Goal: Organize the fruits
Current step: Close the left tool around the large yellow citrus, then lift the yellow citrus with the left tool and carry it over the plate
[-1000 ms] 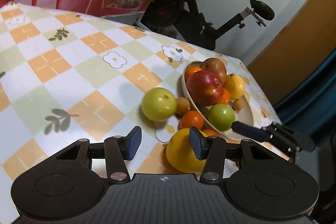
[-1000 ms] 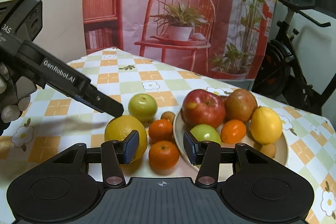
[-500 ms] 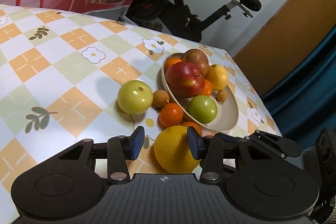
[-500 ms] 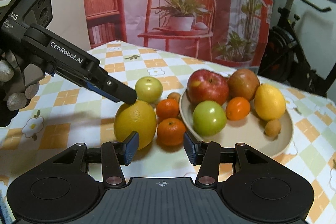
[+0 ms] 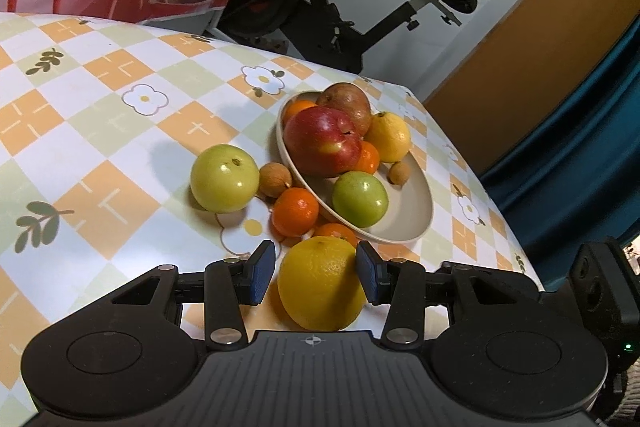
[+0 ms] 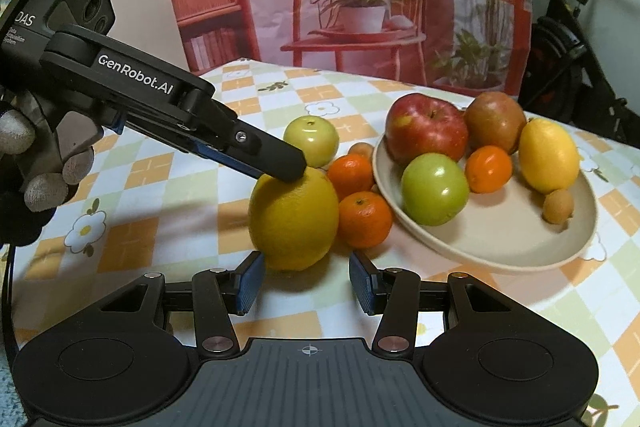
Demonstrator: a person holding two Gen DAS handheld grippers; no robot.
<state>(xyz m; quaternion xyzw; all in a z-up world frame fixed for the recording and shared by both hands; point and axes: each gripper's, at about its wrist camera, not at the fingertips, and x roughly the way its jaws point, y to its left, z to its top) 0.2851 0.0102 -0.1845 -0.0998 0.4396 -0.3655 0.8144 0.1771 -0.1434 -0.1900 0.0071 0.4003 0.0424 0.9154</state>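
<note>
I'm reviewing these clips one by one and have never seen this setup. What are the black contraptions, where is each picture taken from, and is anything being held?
There is no robot here. A person holds a two-finger gripper in each hand, and each gripper carries a wide-angle camera that looks forward along its fingers.

The left camera shows the left gripper with its blue pads on either side of a big yellow citrus fruit; the pads are open, not squeezing. The right camera shows the right gripper, open and empty, in front of the same fruit. The black arm coming in from the left of that picture is the left gripper, seen from the side.

On the checked tablecloth lie a green apple, two tangerines and a small brown fruit. The beige plate already holds more apples, a lemon and other fruit.

Nothing is lifted yet.
</note>
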